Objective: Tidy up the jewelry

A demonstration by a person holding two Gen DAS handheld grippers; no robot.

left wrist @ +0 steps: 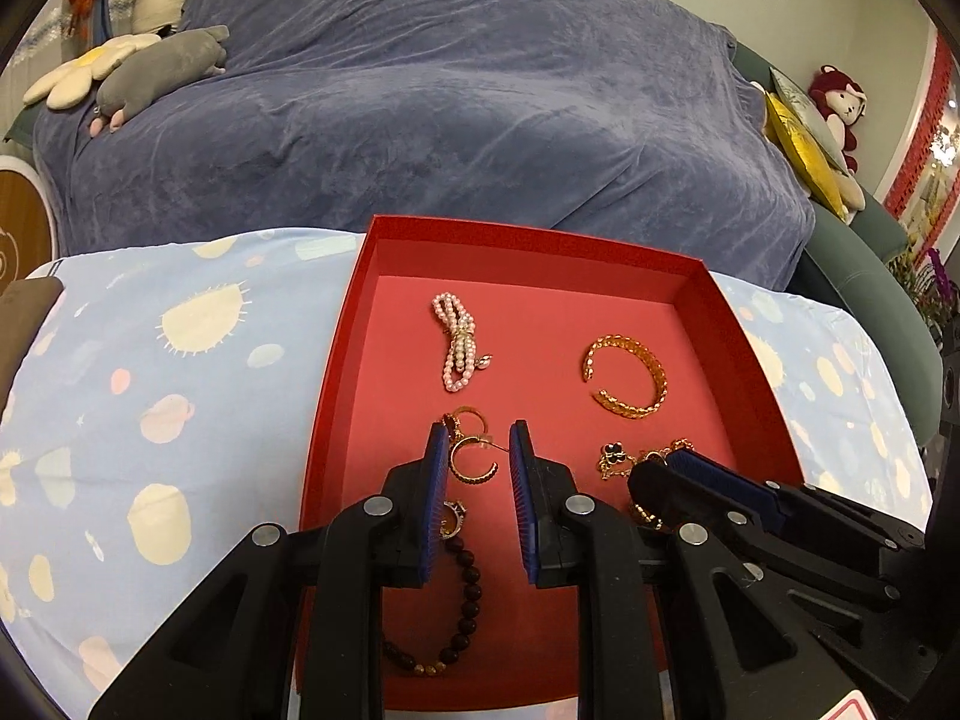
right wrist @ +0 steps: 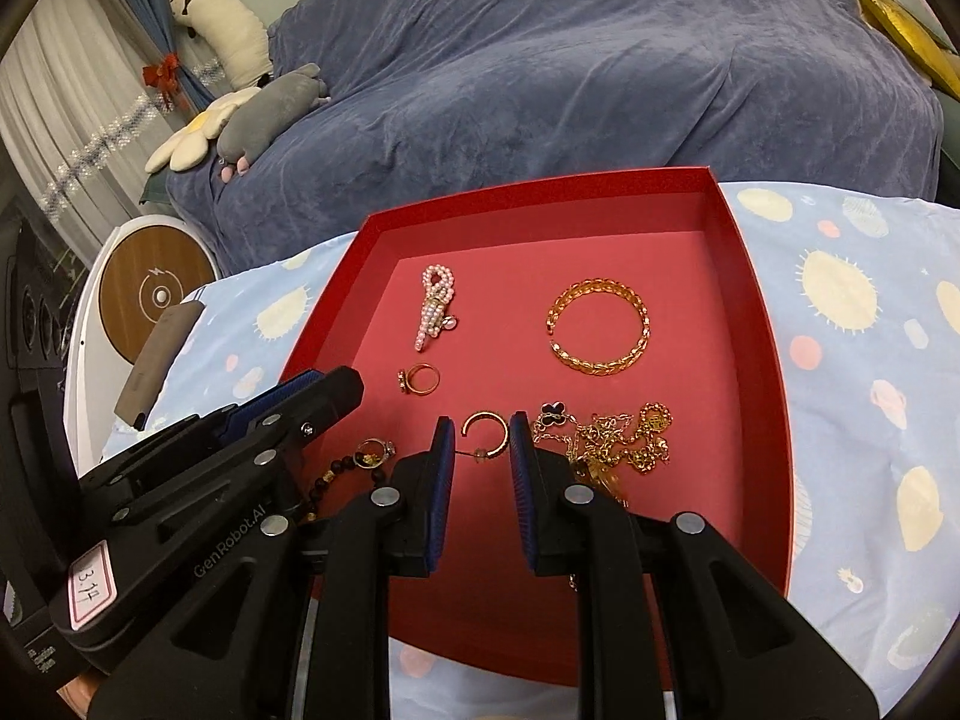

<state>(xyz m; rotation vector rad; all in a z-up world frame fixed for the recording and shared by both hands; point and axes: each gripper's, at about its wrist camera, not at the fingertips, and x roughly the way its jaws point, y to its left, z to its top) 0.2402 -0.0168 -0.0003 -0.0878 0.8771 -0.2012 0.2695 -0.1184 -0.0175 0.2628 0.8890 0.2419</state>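
Observation:
A red tray (left wrist: pixel 336 372) (right wrist: pixel 762 324) holds the jewelry. A pearl hair clip (left wrist: pixel 459 339) (right wrist: pixel 437 306) and a gold cuff bracelet (left wrist: pixel 630 375) (right wrist: pixel 600 327) lie at the back. A gold hoop earring (left wrist: pixel 474 462) (right wrist: pixel 487 432) lies between the jaws of both grippers. My left gripper (left wrist: pixel 478 450) is open over it; a gold ring (left wrist: pixel 465 420) (right wrist: pixel 419 380) lies just beyond. My right gripper (right wrist: pixel 480 438) is open around the hoop, beside a tangled gold chain (right wrist: pixel 618 441) (left wrist: pixel 636 459). A dark bead bracelet (left wrist: pixel 462 600) (right wrist: pixel 336 474) lies at the front left.
The tray rests on a light blue patterned cloth (left wrist: pixel 150 390) (right wrist: pixel 870 330). Behind is a sofa under a blue-grey blanket (left wrist: pixel 450 108) (right wrist: pixel 570 60) with plush toys (left wrist: pixel 162 66). A round white and wood device (right wrist: pixel 150 294) stands at the left.

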